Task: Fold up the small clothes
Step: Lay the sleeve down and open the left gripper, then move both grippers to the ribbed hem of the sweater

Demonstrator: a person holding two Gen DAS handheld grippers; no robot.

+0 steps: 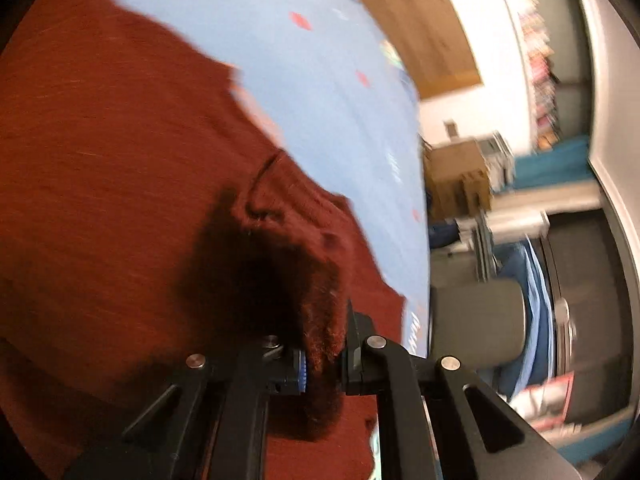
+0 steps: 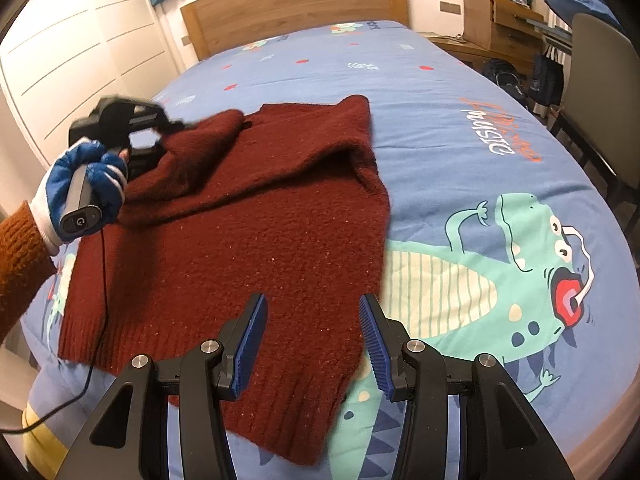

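Note:
A dark red knitted sweater (image 2: pixel 256 240) lies on the blue bed sheet (image 2: pixel 460 152), hem toward me. My left gripper (image 1: pixel 322 364) is shut on a bunched edge of the sweater (image 1: pixel 120 160) and holds it lifted; the left wrist view is blurred and tilted. In the right wrist view the left gripper (image 2: pixel 160 128) is at the sweater's upper left, held by a blue-gloved hand, with the sleeve folded across the body. My right gripper (image 2: pixel 312 344) is open and empty, just above the sweater's hem.
The bed has a wooden headboard (image 2: pixel 296 4) and a dinosaur print (image 2: pixel 520 272) on the sheet. White wardrobe doors (image 2: pixel 80 60) stand left. A wooden desk (image 2: pixel 496 24) and a grey chair (image 2: pixel 600 100) stand right. A black cable (image 2: pixel 96 320) hangs over the sweater's left side.

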